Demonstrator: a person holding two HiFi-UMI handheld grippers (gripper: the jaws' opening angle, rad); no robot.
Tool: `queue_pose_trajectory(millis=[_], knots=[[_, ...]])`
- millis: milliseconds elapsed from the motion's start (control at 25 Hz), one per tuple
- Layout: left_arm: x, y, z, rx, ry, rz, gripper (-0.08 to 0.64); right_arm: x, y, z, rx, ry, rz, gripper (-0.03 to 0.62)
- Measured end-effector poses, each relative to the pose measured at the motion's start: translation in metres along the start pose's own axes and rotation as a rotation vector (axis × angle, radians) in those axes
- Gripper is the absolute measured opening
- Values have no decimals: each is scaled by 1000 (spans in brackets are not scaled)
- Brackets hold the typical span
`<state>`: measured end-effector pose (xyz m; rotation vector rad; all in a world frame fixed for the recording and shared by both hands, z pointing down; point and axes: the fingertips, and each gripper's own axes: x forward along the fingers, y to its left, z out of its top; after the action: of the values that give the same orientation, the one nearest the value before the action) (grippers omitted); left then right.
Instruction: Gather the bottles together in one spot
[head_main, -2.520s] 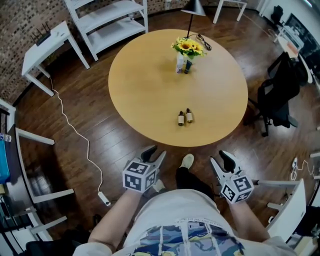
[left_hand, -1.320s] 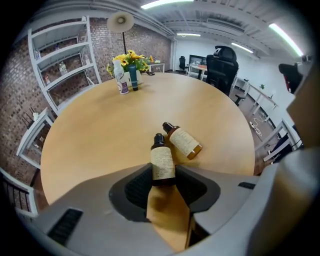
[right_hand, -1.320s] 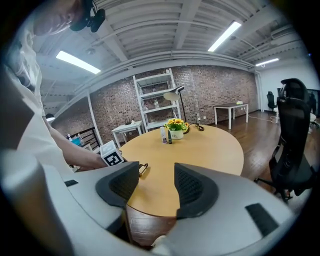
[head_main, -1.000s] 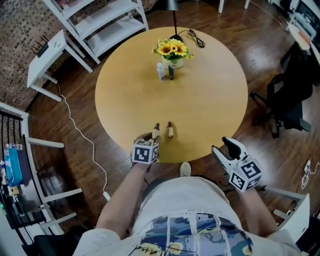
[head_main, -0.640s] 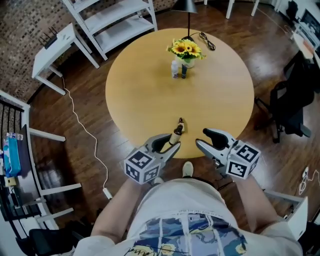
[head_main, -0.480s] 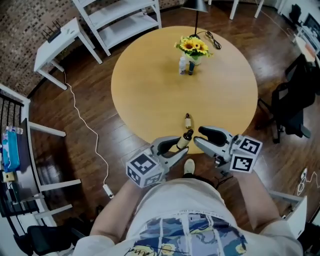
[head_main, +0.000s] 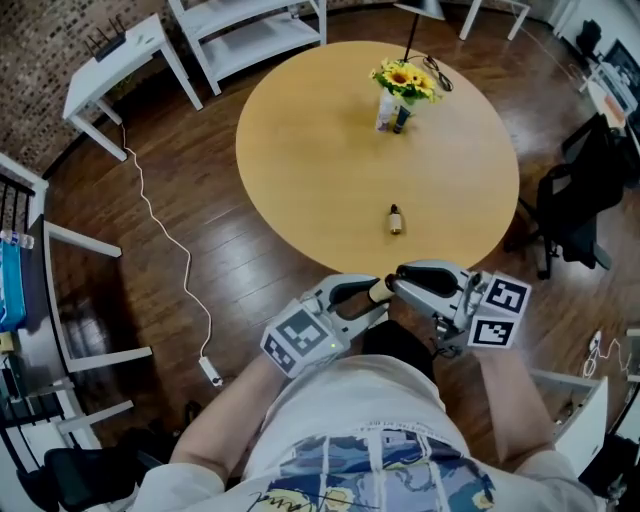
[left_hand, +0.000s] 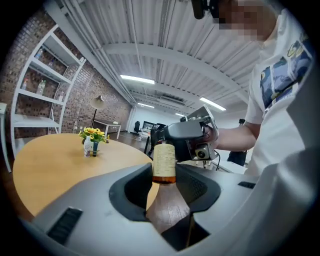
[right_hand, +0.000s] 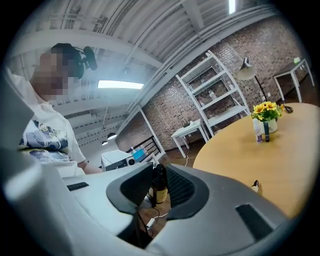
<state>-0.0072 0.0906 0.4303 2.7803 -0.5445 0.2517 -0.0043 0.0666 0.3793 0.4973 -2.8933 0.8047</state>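
Note:
My left gripper (head_main: 376, 298) is shut on a small brown bottle (head_main: 379, 290) with a cream label (left_hand: 164, 160), held off the table in front of my body. My right gripper (head_main: 398, 282) faces it from the right; its jaws have just been closing and now pinch the bottle's dark cap end (right_hand: 159, 176). A second brown bottle (head_main: 394, 219) lies on the round wooden table (head_main: 300, 150) near its front edge. A white bottle (head_main: 384, 113) and a dark bottle (head_main: 401, 118) stand at the far side by the sunflower vase (head_main: 405, 80).
A black office chair (head_main: 570, 200) stands right of the table. A white shelf unit (head_main: 250, 30) and a white side table (head_main: 115, 60) are at the back left. A white cable (head_main: 170, 260) trails over the wooden floor.
The left gripper has lifted one bottle off the table and drawn it back towards my body. The right gripper has swung in from the right and closed on the bottle's top.

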Motion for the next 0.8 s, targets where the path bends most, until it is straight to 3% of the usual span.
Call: queue_pose_trajectory(millis=[160, 440, 800], knots=[[-8, 18, -16, -47, 48, 79, 150, -12, -26, 4, -59, 12, -133, 67], [5, 64, -22, -172, 115, 209, 150, -54, -146, 29, -195, 75, -409, 67], [48, 136, -3, -302, 138, 354, 150, -48, -348, 64, -298, 141, -529, 67]])
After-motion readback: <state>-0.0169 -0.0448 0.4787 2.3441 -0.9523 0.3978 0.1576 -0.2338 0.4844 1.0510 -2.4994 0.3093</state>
